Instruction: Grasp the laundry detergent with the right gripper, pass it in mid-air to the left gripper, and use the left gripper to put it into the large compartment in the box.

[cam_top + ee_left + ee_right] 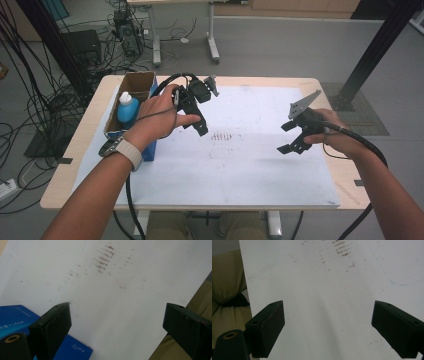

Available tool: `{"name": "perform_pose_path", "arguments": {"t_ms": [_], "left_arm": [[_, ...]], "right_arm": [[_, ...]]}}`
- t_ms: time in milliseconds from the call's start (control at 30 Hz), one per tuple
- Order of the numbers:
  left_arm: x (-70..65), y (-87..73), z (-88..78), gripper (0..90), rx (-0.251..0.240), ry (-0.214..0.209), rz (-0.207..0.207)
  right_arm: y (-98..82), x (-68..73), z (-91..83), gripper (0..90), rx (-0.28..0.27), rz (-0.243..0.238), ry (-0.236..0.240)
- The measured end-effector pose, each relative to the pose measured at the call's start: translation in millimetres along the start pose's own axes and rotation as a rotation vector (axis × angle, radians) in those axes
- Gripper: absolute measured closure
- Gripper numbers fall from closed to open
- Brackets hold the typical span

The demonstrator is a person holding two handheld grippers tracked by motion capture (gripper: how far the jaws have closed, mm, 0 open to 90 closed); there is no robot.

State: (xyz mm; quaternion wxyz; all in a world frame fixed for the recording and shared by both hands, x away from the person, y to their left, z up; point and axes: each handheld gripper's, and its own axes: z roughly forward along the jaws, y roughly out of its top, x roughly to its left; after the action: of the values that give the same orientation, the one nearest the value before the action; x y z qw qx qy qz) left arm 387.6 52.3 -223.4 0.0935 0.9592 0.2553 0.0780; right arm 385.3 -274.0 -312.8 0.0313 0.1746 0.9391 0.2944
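Left gripper: held in the person's left hand above the left part of the table, just right of the cardboard box; in the left gripper view its jaws stand wide apart with nothing between them.
Right gripper: held in the right hand above the right part of the table, near the right edge of the sheet; in the right gripper view its jaws stand wide apart, with bare sheet between them.
Cardboard box: open-topped, blue on its outside, standing along the left edge of the table toward the far left corner; its blue side shows in the left gripper view beside the left jaw.
Bottle: blue body, white cap, upright inside the cardboard box, close to the left hand but not touched.
White sheet: covers most of the table top.
Reddish marks: a patch of short streaks near the middle of the sheet, between the two grippers; they also appear in the left gripper view and the right gripper view.
Table: light wooden top, its edge visible around the sheet.
Wristwatch: pale band on the left wrist, above the near end of the box.
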Motion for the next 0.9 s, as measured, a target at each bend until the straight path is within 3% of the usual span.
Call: {"name": "perform_pose_path", "arguments": {"t_ms": [900], "left_arm": [[4.7,-0.1,1.1,8.4,-0.004,0.001,-0.022]], "right_arm": [[-4.9,-4.0,5.9,11.4,-0.002,0.012,0.01]]}}
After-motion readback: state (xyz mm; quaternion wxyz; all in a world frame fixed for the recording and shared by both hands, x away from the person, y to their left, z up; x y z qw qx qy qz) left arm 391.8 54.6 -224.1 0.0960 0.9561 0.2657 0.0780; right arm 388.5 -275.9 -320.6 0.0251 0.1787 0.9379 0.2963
